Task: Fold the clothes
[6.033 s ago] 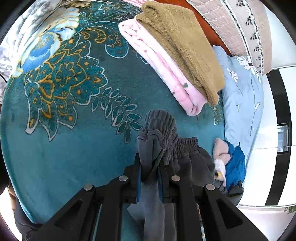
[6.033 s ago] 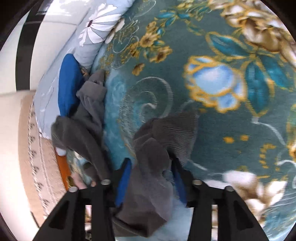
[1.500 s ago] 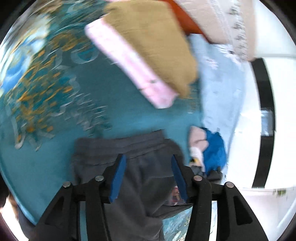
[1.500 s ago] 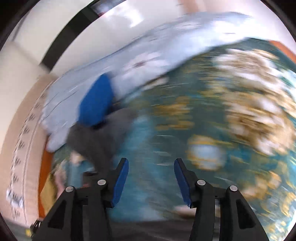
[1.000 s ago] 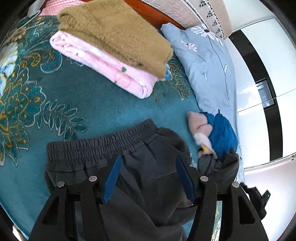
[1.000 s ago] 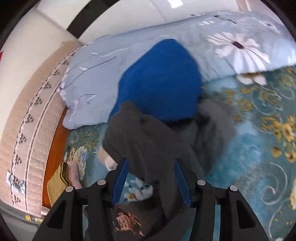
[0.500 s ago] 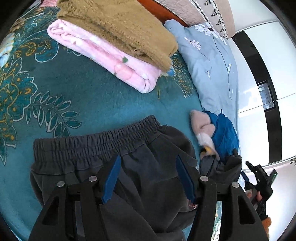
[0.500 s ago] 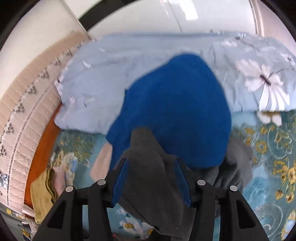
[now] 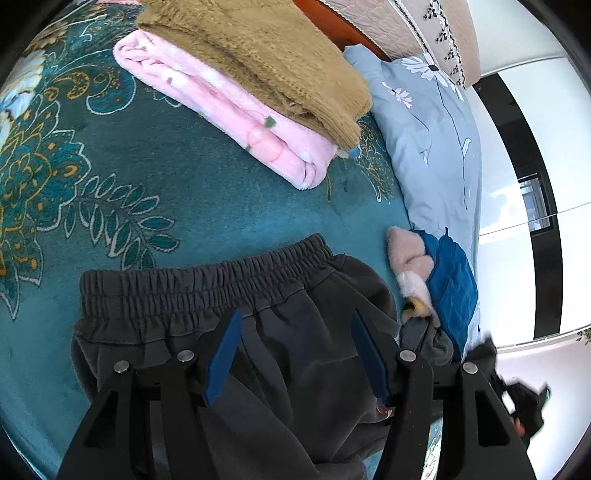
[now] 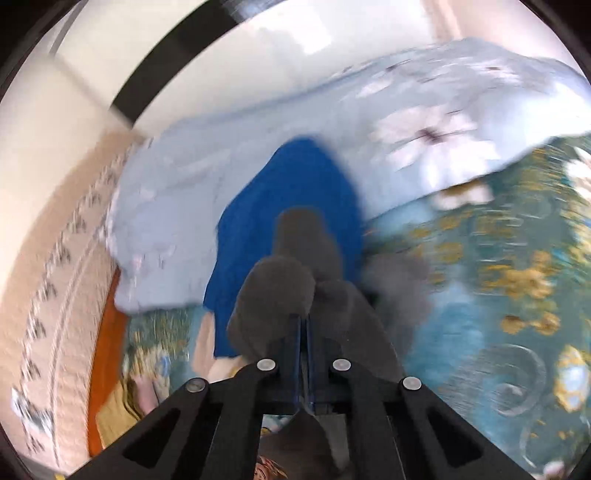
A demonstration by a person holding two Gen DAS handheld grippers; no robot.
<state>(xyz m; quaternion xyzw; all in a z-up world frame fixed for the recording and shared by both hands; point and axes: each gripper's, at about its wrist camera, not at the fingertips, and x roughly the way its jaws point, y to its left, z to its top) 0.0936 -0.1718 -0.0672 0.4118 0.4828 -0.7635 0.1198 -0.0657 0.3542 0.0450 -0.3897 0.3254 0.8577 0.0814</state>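
Observation:
Dark grey trousers [image 9: 229, 291] lie on the teal flowered bedspread [image 9: 184, 192], elastic waistband towards the far side. My left gripper [image 9: 295, 317] hovers open over the trousers just below the waistband, with nothing pinched. In the blurred right wrist view, my right gripper [image 10: 303, 325] has its jaws closing tight on a bunch of dark grey cloth [image 10: 284, 280], which bulges above the pads. That cloth hangs in front of a blue garment [image 10: 295, 192]. At the left wrist view's lower right edge, the right gripper [image 9: 524, 398] shows as a dark blur.
A folded pink garment [image 9: 236, 110] with a brown knit [image 9: 258, 48] on top lies at the far side. A pale blue flowered pillow [image 9: 428, 133] runs along the right, with a blue garment [image 9: 450, 284] and a fluffy pink item [image 9: 406, 258] beside it. A quilted headboard [image 9: 406, 29] stands behind.
The right gripper, open around the grey cloth before, has shut on it and lifted it away from the blue garment. The left gripper has stayed open over the trousers.

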